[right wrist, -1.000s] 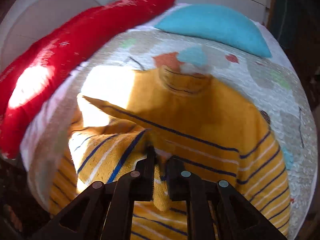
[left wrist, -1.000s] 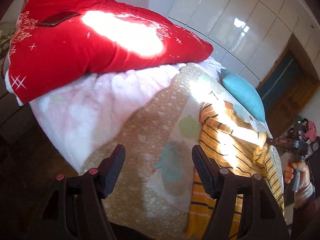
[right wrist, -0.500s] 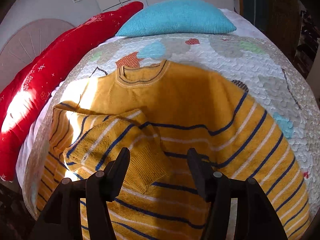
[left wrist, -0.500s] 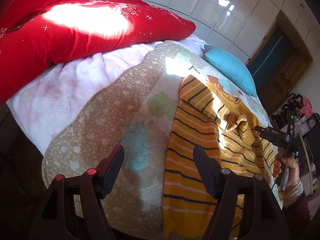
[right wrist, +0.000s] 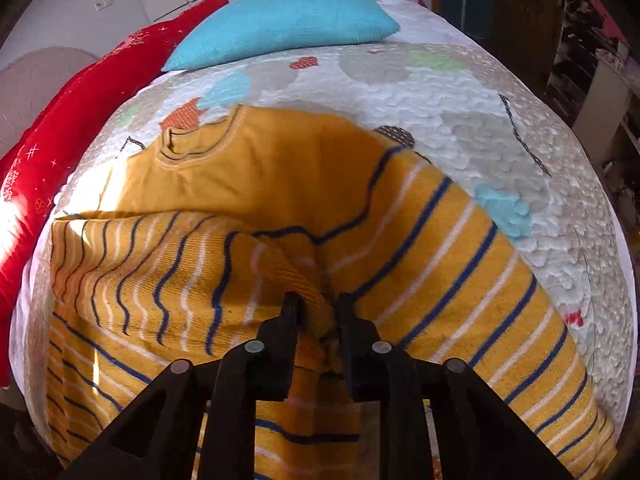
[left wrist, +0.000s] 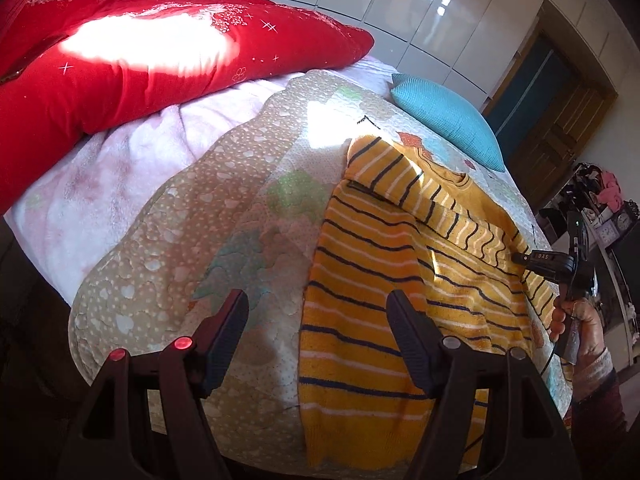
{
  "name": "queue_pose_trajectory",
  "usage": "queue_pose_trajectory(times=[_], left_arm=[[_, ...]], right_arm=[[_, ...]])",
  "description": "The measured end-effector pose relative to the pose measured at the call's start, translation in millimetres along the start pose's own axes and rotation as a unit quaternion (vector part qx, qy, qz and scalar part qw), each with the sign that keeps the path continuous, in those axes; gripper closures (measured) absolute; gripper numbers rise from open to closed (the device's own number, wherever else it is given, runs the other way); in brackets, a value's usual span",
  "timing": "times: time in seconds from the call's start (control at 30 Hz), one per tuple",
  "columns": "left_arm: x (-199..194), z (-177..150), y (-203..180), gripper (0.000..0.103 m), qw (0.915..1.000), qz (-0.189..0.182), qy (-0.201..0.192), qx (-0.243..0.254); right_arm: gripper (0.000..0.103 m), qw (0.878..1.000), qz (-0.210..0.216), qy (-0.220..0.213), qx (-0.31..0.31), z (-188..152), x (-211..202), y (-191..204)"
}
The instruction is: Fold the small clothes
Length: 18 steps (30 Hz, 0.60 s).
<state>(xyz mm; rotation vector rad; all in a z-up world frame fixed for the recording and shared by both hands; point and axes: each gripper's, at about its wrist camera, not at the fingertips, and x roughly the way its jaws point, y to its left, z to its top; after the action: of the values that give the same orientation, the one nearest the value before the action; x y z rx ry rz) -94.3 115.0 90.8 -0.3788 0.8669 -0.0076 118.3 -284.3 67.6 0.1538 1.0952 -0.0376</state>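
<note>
Yellow striped sweater (right wrist: pixel 280 168) lies lengthwise toward the pillow, its folded sleeve cuff (right wrist: pixel 316 312) between the right tool's (right wrist: pixel 316 314) closing jaws, while the left tool (left wrist: pixel 316 334) hangs spread over its near edge.

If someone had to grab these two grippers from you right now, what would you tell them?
Right gripper: closing on the cuff of the yellow striped sweater, cloth between its jaws.
Left gripper: open, empty, over the sweater's left edge.
Sweater lies flat on the patterned quilt, collar towards the blue pillow.
Done: left sleeve folded across the chest.
Left: fold the other sleeve and the body.
</note>
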Motion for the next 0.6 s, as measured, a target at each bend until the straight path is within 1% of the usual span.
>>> queue_pose_trajectory(times=[0.07, 0.1, 0.17, 0.23, 0.27, 0.33, 0.37, 0.43, 0.5, 0.53, 0.6], left_arm=[[1.4, -2.1, -6.1, 0.033, 1.0, 0.0, 0.004, 0.009], [1.6, -2.7, -9.2, 0.033, 0.9999, -0.001, 0.006, 0.013], [1.2, -3.2, -14.8, 0.033, 0.9998, -0.003, 0.007, 0.019], [0.4, -3.5, -20.3, 0.032, 0.9996, -0.007, 0.005, 0.025], [0.8, -3.5, -22.3, 0.03, 0.9995, -0.008, 0.004, 0.029], [3.6, -3.9, -28.5, 0.029, 0.9993, -0.013, 0.007, 0.034], [6.1, -4.2, -31.4, 0.028, 0.9991, -0.017, 0.011, 0.038], [12.4, -6.3, -38.9, 0.028, 0.9985, -0.025, 0.02, 0.045], [19.6, -8.8, -48.4, 0.028, 0.9976, -0.035, 0.028, 0.053], [23.9, -10.1, -53.9, 0.028, 0.9971, -0.038, 0.033, 0.058], [31.3, -14.0, -65.3, 0.028, 0.9956, -0.047, 0.044, 0.068]], right_arm=[[0.08, 1.0, -0.005, -0.013, -0.006, -7.2, -11.2, -6.7], [0.079, 1.0, -0.009, -0.028, -0.01, -11.1, -22.2, -9.5], [0.077, 0.998, 0.008, -0.069, -0.001, -23.6, -52.9, -22.2], [0.069, 0.993, 0.045, -0.098, 0.039, -39.7, -84.4, -49.8], [0.068, 0.99, 0.059, -0.11, 0.064, -49.9, -99.5, -67.4], [0.063, 0.983, 0.065, -0.135, 0.109, -73.1, -129.3, -104.1], [0.061, 0.98, 0.058, -0.145, 0.124, -87.0, -142.9, -122.8], [0.048, 0.976, 0.026, -0.159, 0.15, -118.2, -166.4, -159.2], [0.045, 0.972, -0.008, -0.152, 0.178, -150.8, -182.2, -194.4], [0.045, 0.969, -0.02, -0.147, 0.197, -167.2, -188.0, -211.1], [0.045, 0.961, -0.028, -0.142, 0.237, -199.6, -197.5, -239.6]])
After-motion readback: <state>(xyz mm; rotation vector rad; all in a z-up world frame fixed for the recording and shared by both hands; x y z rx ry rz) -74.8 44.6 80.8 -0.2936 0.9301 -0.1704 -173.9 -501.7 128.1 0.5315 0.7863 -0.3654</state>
